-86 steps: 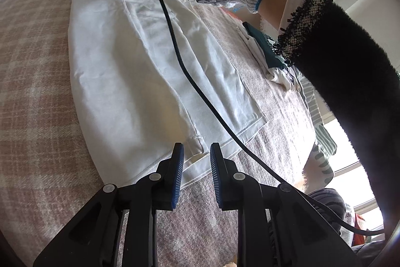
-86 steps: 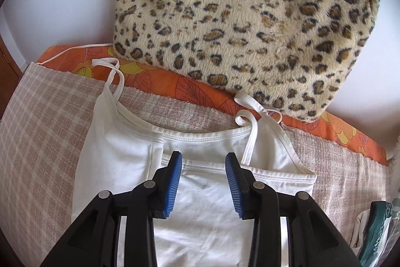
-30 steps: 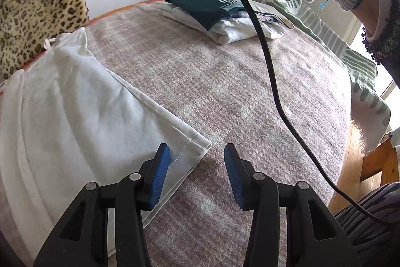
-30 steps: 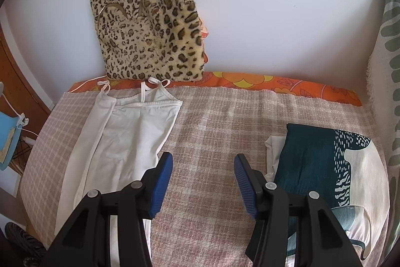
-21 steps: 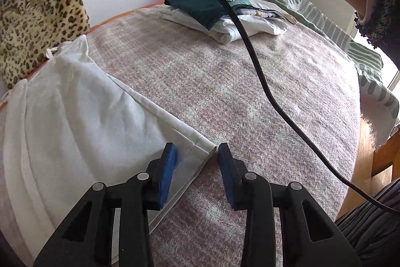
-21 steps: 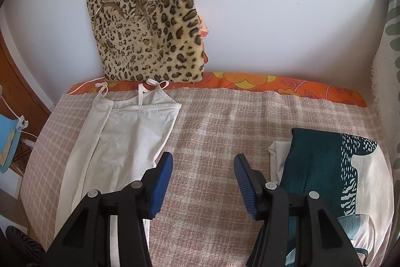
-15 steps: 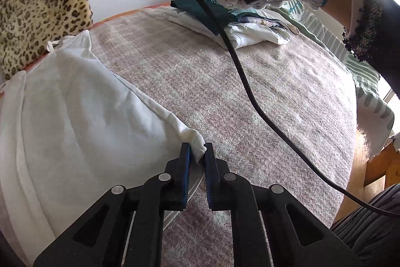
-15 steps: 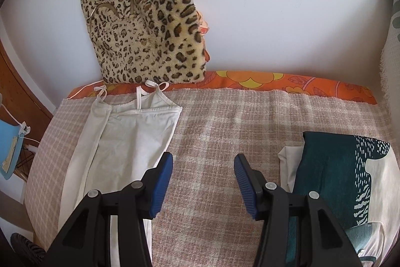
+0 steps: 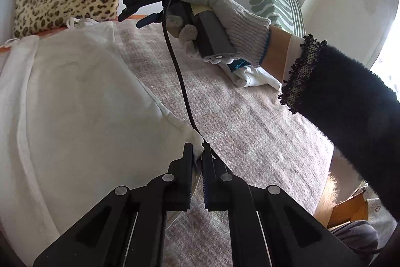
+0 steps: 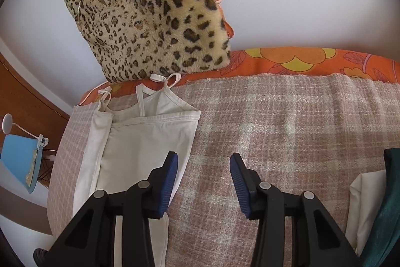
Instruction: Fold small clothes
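Since a second ago the left claw (image 9: pixel 198 150) has clenched on the bottom corner of the white camisole (image 9: pixel 75 96), bunching and lifting that hem off the plaid blanket (image 9: pixel 245 131). Its jaws pinch the cloth tightly. Meanwhile the right claw (image 10: pixel 203 168) has dropped closer to the bed; its jaws have just been closing a little yet stand released, nothing between them, one blue pad over the camisole's side edge, perhaps not touching. Straps lie by the leopard-print cushion (image 10: pixel 150 11). Folded clothes (image 10: pixel 375 204) sit well apart.
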